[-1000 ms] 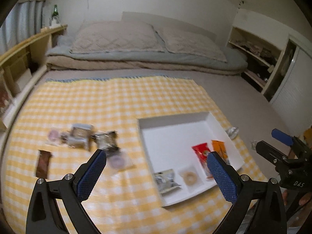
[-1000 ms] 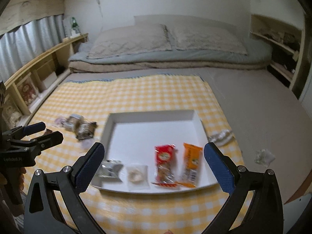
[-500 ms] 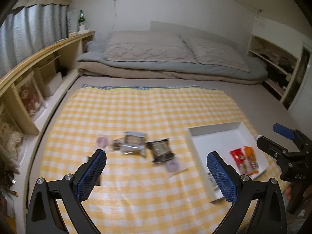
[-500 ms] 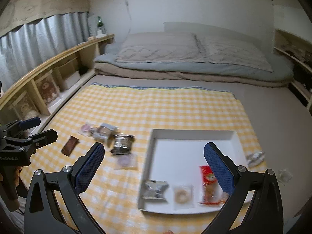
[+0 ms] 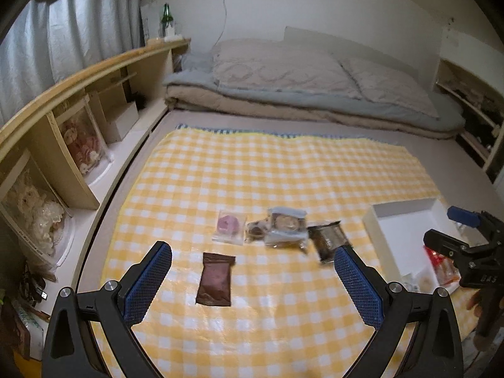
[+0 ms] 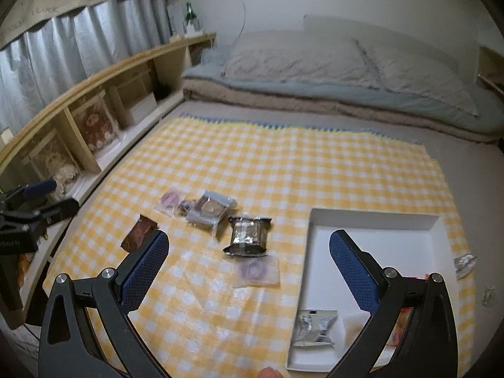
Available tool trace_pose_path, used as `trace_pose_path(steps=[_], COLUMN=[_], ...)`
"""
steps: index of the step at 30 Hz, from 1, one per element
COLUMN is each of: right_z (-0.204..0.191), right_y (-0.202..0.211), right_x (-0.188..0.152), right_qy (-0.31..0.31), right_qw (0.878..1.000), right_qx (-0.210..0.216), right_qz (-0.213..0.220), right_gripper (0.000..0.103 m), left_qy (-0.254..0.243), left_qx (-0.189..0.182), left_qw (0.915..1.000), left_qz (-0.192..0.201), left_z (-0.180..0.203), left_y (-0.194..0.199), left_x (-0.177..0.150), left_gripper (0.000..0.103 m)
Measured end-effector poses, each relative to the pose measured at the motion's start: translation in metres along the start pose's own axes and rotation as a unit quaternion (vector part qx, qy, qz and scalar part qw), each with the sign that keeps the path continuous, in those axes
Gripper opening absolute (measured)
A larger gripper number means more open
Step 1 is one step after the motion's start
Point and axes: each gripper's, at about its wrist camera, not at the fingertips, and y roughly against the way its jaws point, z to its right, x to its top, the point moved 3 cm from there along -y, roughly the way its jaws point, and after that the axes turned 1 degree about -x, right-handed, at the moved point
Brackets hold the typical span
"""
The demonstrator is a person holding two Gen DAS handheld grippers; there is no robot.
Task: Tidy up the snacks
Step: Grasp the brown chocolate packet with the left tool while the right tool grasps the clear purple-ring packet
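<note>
Loose snacks lie on the yellow checked cloth (image 5: 283,170): a brown packet (image 5: 216,278), a pink donut packet (image 5: 229,226), a grey packet (image 5: 286,225) and a black packet (image 5: 329,240). In the right wrist view the black packet (image 6: 249,236) lies above a clear purple donut packet (image 6: 256,271). The white tray (image 6: 373,220) holds a silver packet (image 6: 315,327) and other snacks. My left gripper (image 5: 252,280) is open above the brown packet. My right gripper (image 6: 249,272) is open above the purple donut packet.
A wooden shelf (image 5: 63,116) with boxed dolls runs along the left. Folded bedding and pillows (image 5: 299,88) lie at the back. A crumpled wrapper (image 6: 464,261) lies right of the tray. The right gripper shows in the left wrist view (image 5: 466,252).
Both grippers have swung left, from over the tray to over the loose snacks. Both stay open and empty.
</note>
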Motion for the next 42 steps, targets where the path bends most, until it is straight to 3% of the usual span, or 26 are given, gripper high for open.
trace_pose_path(steps=[4, 5, 6, 7, 8, 9, 11, 15, 21, 25, 31, 37, 40, 42], right_z=[0.006, 0.008, 0.01, 0.012, 0.014, 0.017, 0.022, 0.027, 0.026, 0.024, 0.016, 0.003, -0.003, -0.003], right_y=[-0.036, -0.045, -0.056, -0.071, -0.083, -0.098, -0.127, -0.175, -0.214, -0.227, -0.213, -0.182, -0.166, -0.152], right_x=[0.001, -0.001, -0.001, -0.002, -0.005, -0.008, -0.016, -0.03, -0.029, -0.04, -0.066, -0.095, -0.109, -0.111], right_qy=[0.003, -0.002, -0.005, -0.007, -0.01, -0.017, -0.028, -0.011, 0.021, 0.069, 0.119, 0.134, 0.145, 0.135], right_qw=[0.999, 0.998, 0.997, 0.995, 0.993, 0.99, 0.983, 0.975, 0.973, 0.963, 0.955, 0.949, 0.946, 0.953], right_qx=[0.007, 0.008, 0.012, 0.015, 0.013, 0.01, 0.01, -0.02, -0.036, -0.063, -0.052, -0.009, 0.012, 0.014], right_qz=[-0.049, -0.061, -0.076, -0.096, -0.115, -0.139, -0.179, -0.219, -0.228, -0.252, -0.268, -0.285, -0.29, -0.272], right_gripper=[0.103, 0.094, 0.084, 0.059, 0.042, 0.034, 0.008, 0.005, 0.005, 0.005, 0.005, 0.005, 0.005, 0.005], left_qy=[0.008, 0.008, 0.01, 0.012, 0.018, 0.023, 0.035, 0.038, 0.03, 0.027, 0.041, 0.036, 0.031, 0.032], left_qx=[-0.008, -0.007, -0.005, -0.008, -0.012, -0.016, -0.025, -0.013, -0.008, 0.0, 0.008, 0.022, 0.02, 0.021], left_qw=[0.9992, 0.999, 0.9986, 0.9983, 0.9978, 0.9973, 0.9963, 0.9957, 0.9948, 0.9946, 0.9941, 0.994, 0.9919, 0.9902], left_qz=[-0.038, -0.044, -0.051, -0.056, -0.063, -0.068, -0.074, -0.084, -0.097, -0.1, -0.1, -0.101, -0.122, -0.134], left_z=[-0.007, -0.01, -0.014, -0.02, -0.024, -0.03, -0.04, -0.055, -0.058, -0.057, -0.058, -0.056, -0.056, -0.058], left_y=[-0.037, -0.045, -0.054, -0.063, -0.073, -0.083, -0.1, -0.131, -0.163, -0.178, -0.194, -0.198, -0.207, -0.212], left_x=[0.004, 0.006, 0.007, 0.01, 0.011, 0.013, 0.013, 0.007, -0.005, -0.01, -0.013, -0.016, -0.02, -0.022], left_gripper=[0.103, 0.103, 0.103, 0.103, 0.103, 0.103, 0.103, 0.103, 0.103, 0.103, 0.103, 0.103, 0.103, 0.103])
